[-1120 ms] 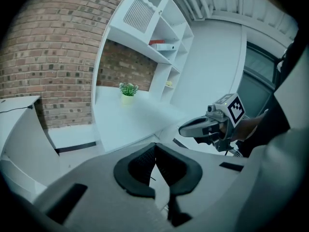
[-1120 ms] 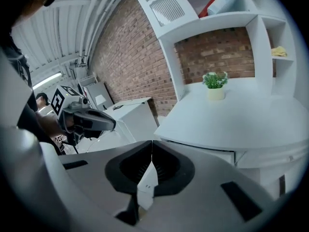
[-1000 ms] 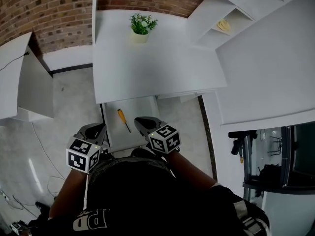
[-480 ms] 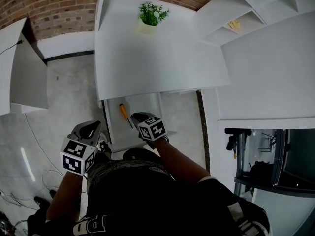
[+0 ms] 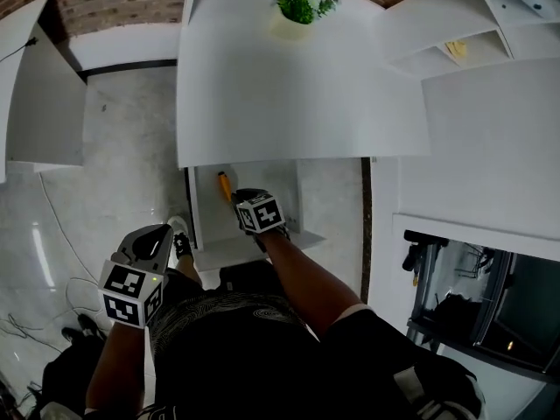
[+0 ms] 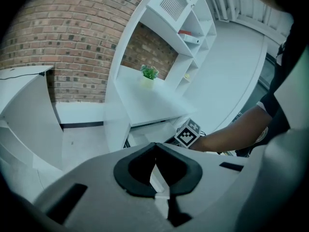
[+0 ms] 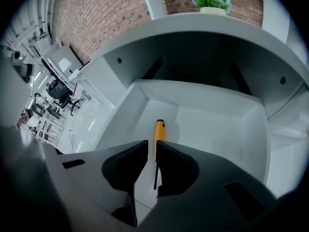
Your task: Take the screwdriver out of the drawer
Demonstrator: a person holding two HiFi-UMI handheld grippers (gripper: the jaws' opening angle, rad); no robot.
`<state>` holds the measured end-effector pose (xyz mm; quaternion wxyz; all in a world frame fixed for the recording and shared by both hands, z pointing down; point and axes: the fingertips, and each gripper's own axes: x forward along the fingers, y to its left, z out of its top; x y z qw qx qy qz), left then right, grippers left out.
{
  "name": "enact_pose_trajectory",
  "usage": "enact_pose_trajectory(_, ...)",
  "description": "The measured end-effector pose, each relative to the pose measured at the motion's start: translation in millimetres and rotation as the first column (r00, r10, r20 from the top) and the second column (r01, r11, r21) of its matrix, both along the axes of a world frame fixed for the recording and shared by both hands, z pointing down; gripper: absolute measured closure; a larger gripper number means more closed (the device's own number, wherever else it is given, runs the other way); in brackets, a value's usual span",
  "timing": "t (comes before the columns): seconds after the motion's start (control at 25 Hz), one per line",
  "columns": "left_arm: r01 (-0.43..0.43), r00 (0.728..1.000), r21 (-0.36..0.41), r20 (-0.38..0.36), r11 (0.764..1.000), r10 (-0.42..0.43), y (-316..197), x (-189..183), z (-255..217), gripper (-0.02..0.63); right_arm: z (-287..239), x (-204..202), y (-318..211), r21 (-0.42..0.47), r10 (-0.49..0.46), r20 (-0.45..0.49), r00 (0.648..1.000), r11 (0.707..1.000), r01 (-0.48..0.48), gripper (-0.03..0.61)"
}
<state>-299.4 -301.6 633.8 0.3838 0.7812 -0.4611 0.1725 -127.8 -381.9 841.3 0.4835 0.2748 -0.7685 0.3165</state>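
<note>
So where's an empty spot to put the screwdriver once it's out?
The white desk top is bare from the potted plant to its front edge. The drawer floor right of the screwdriver is free too. It's tight only where the right gripper reaches in.

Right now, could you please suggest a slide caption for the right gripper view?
Right tool, jaws slightly apart, hovers over the yellow screwdriver lying in the open drawer.

The left tool [image 5: 154, 240] is held low and drawn back at the side on a bent arm, its jaws brought together at the tips. The right tool [image 5: 244, 199] is reached forward on the outstretched right forearm [image 5: 293, 271], its jaws kept narrowly apart.
</note>
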Motion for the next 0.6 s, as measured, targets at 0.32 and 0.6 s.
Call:
enact_pose_trajectory(0.32,0.029,1.000,-0.047,-0.005,0.998,-0.029,4.4,0.6,13.6,0.597,46.5,7.2,8.7,-0.076,0.013,-0.074,0.997,0.997,-0.019,0.508)
enact_pose_trajectory(0.6,0.024,1.000,-0.063,0.003,0.998,-0.023,7.6,0.2,21.9,0.597,62.7,1.7,4.9,-0.079,-0.002,-0.098,0.995,0.997,-0.006,0.500)
